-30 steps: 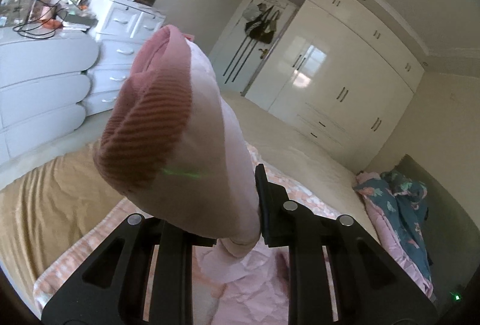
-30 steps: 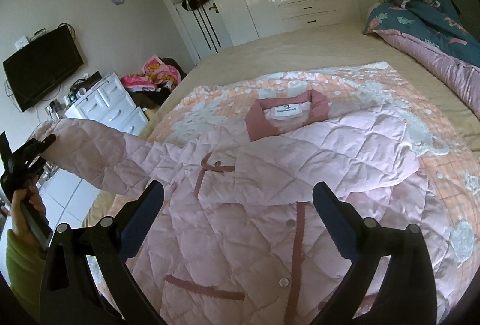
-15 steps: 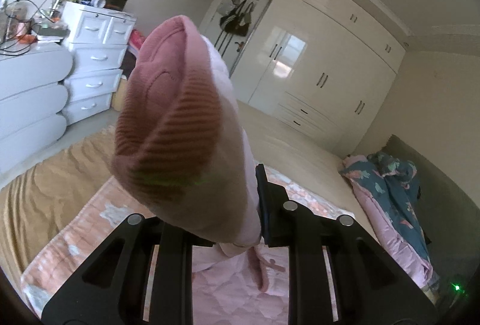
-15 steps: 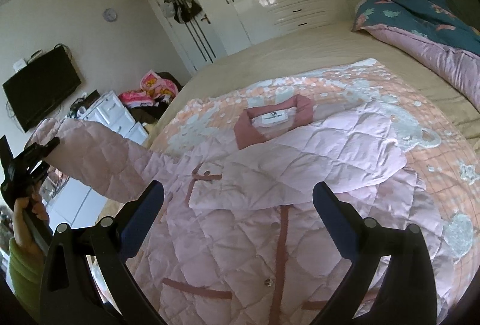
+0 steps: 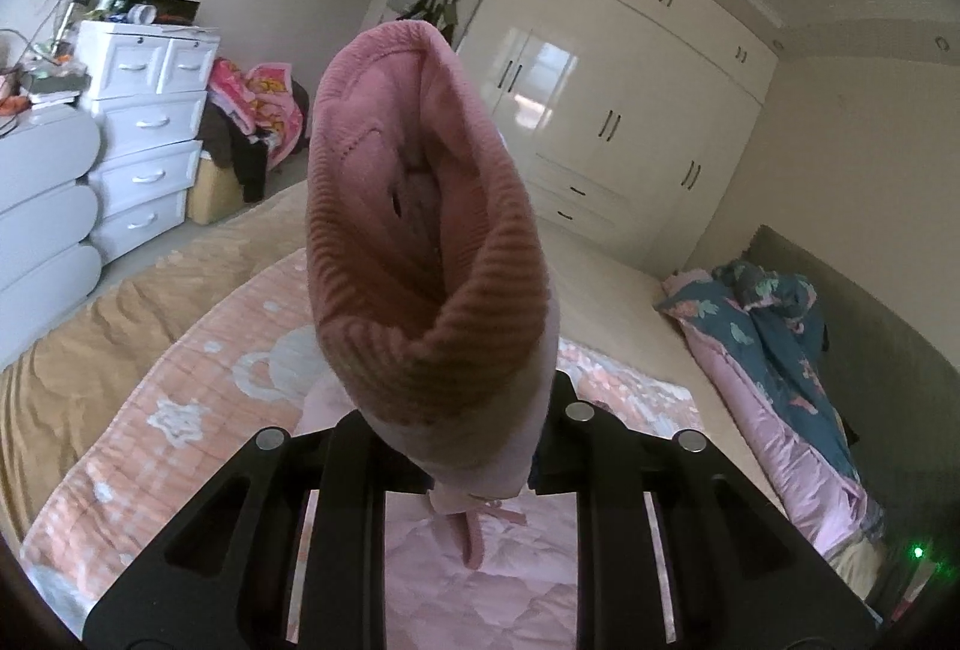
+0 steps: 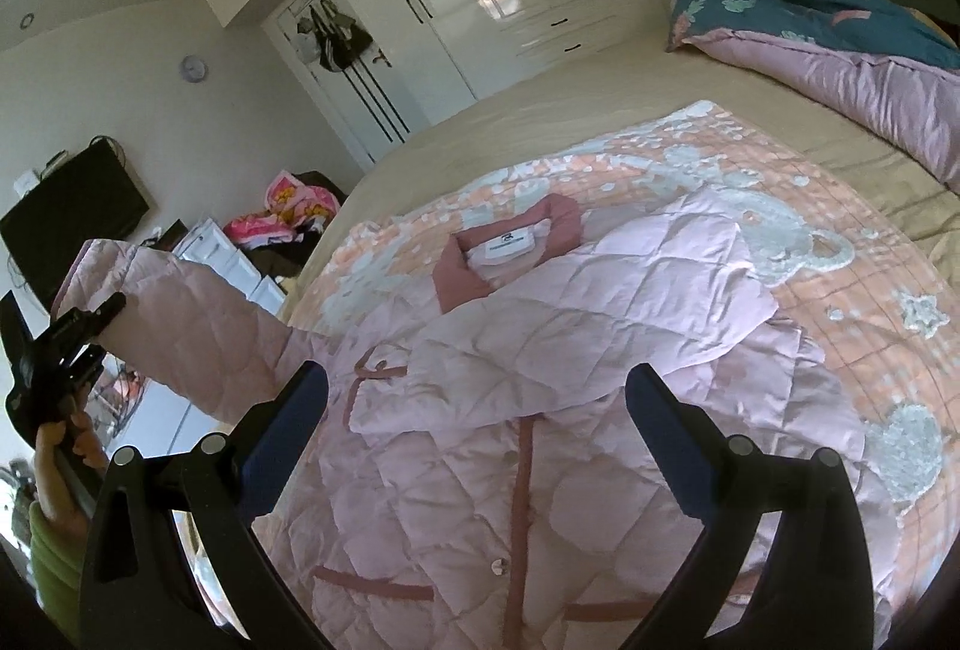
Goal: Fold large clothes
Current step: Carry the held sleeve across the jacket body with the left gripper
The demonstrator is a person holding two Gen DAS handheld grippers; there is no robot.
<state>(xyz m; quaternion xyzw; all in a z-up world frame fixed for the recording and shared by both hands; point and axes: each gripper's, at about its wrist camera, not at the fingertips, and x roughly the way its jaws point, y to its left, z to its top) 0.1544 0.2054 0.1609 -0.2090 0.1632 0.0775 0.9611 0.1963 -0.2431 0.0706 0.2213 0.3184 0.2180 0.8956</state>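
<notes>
the pink quilted jacket (image 6: 540,398) lies spread on the patterned blanket (image 6: 840,254) over the bed (image 6: 600,110), collar (image 6: 510,248) toward the wardrobe (image 6: 480,8). the left tongs (image 5: 474,446) are clenched on its sleeve (image 5: 426,254), held up off the bed with the ribbed cuff gaping. the right tongs (image 6: 477,398) hang released above the jacket's front.

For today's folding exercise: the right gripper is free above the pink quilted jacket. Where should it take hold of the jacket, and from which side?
Probably the hem corner on the right gripper's own side of the jacket, coming from above: the body lies flat and only its edges offer a pinchable lip.
</notes>
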